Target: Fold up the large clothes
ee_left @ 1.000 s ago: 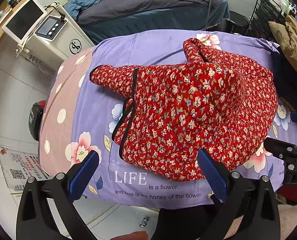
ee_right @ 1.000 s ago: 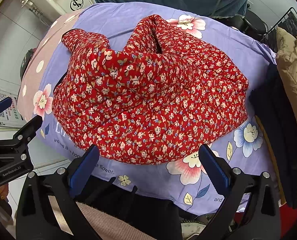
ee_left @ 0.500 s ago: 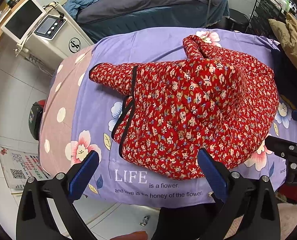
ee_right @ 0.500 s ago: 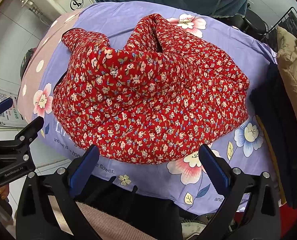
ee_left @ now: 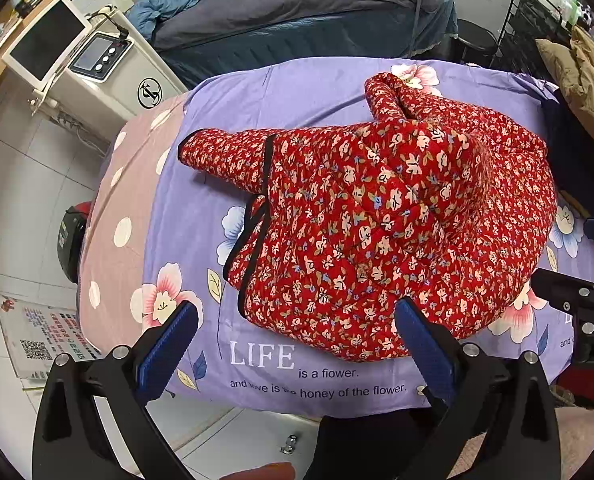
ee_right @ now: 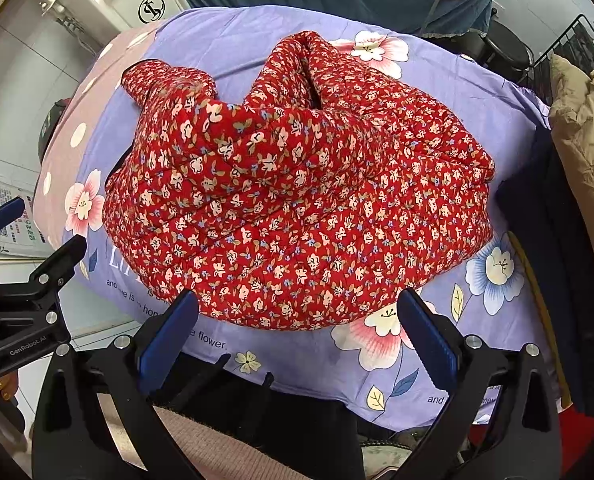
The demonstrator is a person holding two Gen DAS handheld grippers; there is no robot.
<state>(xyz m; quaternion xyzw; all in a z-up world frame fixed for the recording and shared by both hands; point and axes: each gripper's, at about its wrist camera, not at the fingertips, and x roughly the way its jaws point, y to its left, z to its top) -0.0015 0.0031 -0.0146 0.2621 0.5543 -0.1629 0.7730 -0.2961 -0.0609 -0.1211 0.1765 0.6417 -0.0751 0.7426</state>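
No containers in play. Red floral quilted jacket lies bunched in the middle of the table, on a purple flower-print sheet with "LIFE is a flower" lettering near the front edge. One sleeve sticks out flat to the left; the black-trimmed front edge faces left too.

Left hand-held gripper hovers over the table's near edge, blue pads spread wide apart, nothing between them, not touching the jacket. Right hand-held gripper same: fingers wide apart, empty, above the jacket's near hem.

Left wrist view only: the black trim, a white machine with screen at upper left, a printed sheet with QR code on the tiled floor, a pink polka-dot cloth along the table's left side. Right wrist view only: the jacket's raised fold with a dark opening at the far side, a dark navy garment just beside the jacket on the right, and the person's pink knit sleeve at the bottom.

Both views: a bed with grey-blue covers behind the table, a tan coat at right.
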